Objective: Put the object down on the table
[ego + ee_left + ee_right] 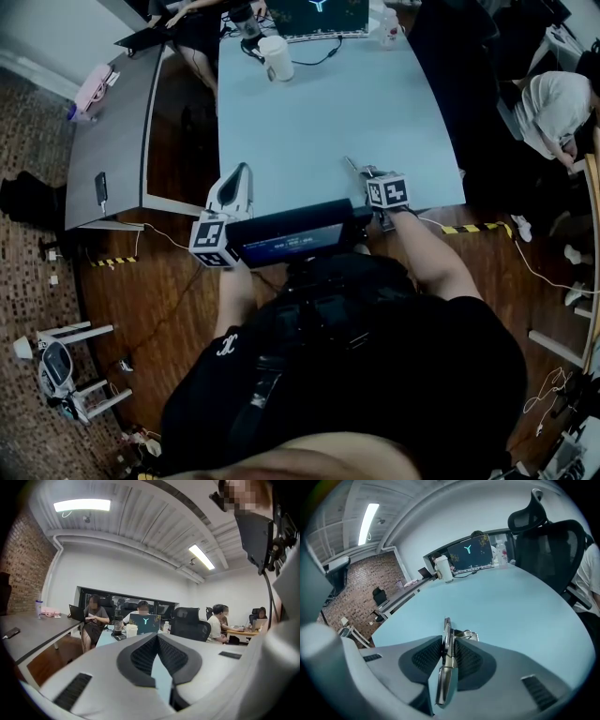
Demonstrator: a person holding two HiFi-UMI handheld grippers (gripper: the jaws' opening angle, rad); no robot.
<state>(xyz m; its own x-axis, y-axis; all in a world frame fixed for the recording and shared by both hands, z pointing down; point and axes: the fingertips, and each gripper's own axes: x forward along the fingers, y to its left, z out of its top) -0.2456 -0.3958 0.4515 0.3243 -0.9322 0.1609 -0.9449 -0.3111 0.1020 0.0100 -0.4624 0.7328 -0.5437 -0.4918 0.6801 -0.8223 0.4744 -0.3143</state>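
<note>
**Metal tool** (447, 667). You held it edge-on between the fingers of your right gripper (449, 641). The fingers were drawn narrow because the piece is thin. Its serrated middle sat at the pads, so the grip fell on its flat sides. One polished end ran back toward the camera and the other stuck out past the fingertips. What sort of tool it was could not be told.

**Position.** In the head view the tool (353, 167) reached forward from the right gripper (366, 174) over the near edge of the pale blue worktop (319, 122). It seemed to be carried above the surface rather than resting on it, though neither view showed the gap plainly. The put-down was judged not yet done: lowering and release remained.

**Left gripper** (241, 172). You had it back at the near edge, well apart from the tool. Its fingers (140, 654) were together at the tips with nothing between them. Its own view looked level across the room rather than down, which suggested an idle hand.

**Surroundings.** A cup (275, 58), a laptop (319, 17) and a bottle (388, 28) stood at the far end of the worktop. The bare stretch ahead of the tool offered the likely landing place.
</note>
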